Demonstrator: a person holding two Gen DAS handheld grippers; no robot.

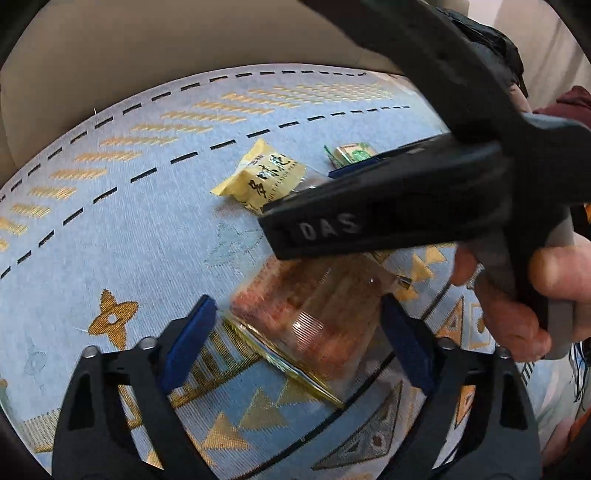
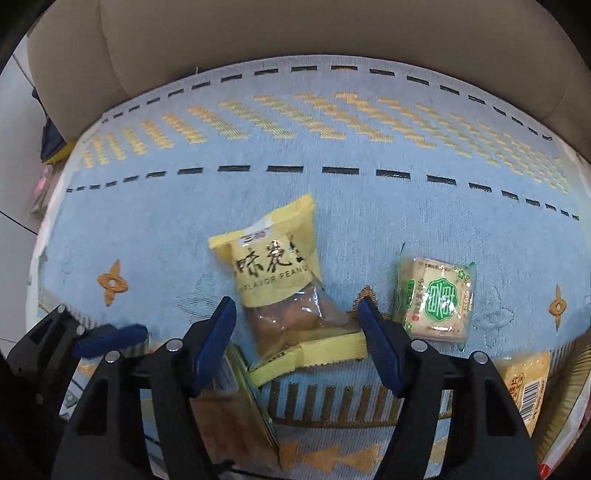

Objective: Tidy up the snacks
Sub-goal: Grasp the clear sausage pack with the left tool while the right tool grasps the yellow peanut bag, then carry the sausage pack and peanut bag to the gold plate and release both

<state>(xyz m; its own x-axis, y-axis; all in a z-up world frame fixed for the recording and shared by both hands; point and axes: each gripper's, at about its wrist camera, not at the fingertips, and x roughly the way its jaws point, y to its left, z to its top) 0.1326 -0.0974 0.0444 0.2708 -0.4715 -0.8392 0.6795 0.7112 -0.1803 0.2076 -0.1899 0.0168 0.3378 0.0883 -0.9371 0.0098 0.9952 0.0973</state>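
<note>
A yellow peanut packet [image 2: 284, 288] lies on the blue patterned cloth [image 2: 332, 206], and my right gripper [image 2: 299, 347] is open around its lower clear end. A green-and-white snack packet [image 2: 436, 299] lies to its right. In the left wrist view my left gripper [image 1: 299, 343] is open around a clear packet of reddish-brown sticks [image 1: 314, 306] that lies on the cloth. The right gripper's black body [image 1: 388, 206] crosses above it, over the yellow packet [image 1: 266, 177] and the green packet [image 1: 352, 153].
A beige sofa back [image 2: 295, 33] rises behind the cloth. Another yellow barcoded packet [image 2: 528, 387] lies at the right edge. The left gripper's blue fingertip [image 2: 110, 338] shows at lower left. Floor and clutter [image 2: 44, 147] lie beyond the cloth's left edge.
</note>
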